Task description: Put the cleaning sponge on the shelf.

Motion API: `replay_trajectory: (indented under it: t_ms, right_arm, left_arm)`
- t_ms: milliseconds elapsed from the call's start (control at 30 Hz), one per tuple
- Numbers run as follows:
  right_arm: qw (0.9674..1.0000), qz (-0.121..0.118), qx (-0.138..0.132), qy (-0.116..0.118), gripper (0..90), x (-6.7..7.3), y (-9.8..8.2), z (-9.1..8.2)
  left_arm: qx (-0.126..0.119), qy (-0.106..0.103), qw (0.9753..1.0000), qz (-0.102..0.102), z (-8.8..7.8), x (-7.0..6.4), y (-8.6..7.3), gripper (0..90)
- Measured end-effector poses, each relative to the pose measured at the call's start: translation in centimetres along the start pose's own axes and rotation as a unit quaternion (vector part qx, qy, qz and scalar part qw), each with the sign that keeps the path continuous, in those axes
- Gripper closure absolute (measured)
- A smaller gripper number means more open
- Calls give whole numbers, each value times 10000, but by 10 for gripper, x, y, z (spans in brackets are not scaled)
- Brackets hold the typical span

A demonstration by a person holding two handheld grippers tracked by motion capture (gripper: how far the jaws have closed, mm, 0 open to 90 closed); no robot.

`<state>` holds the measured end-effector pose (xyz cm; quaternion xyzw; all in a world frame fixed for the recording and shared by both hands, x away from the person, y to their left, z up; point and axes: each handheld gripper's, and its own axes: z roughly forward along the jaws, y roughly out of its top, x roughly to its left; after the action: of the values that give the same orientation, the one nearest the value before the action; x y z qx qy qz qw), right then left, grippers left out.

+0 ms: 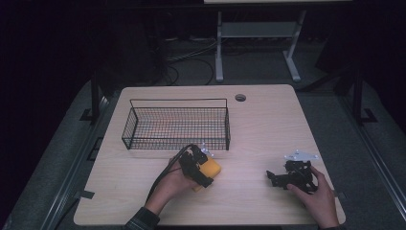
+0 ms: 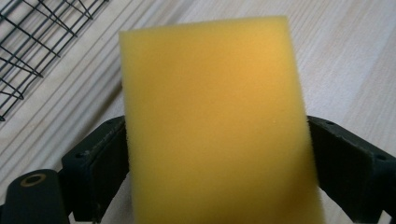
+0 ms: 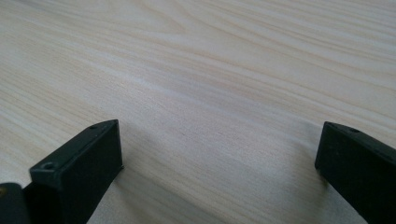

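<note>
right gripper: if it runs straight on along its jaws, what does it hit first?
Probably just the table. The right gripper has its jaws wide open with nothing between them, and bare wood lies ahead in its view. From the high view it points left, roughly toward the yellow sponge in the left gripper; depth is unclear.

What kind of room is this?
Probably a lab or workshop for recording hand tasks: a plain wooden table with a wire basket, loose cables on the dark floor behind, and another desk's metal legs.
</note>
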<state>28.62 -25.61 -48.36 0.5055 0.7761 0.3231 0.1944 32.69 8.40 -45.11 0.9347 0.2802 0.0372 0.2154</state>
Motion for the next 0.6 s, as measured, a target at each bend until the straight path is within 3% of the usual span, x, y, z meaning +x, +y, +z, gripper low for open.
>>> replay_trajectory:
  t_ms: [600]
  right_arm:
    - [10000,3,-1,-1,0,0,0,0]
  left_arm:
    - [-14,101,9999,9,-3,2,-2,205]
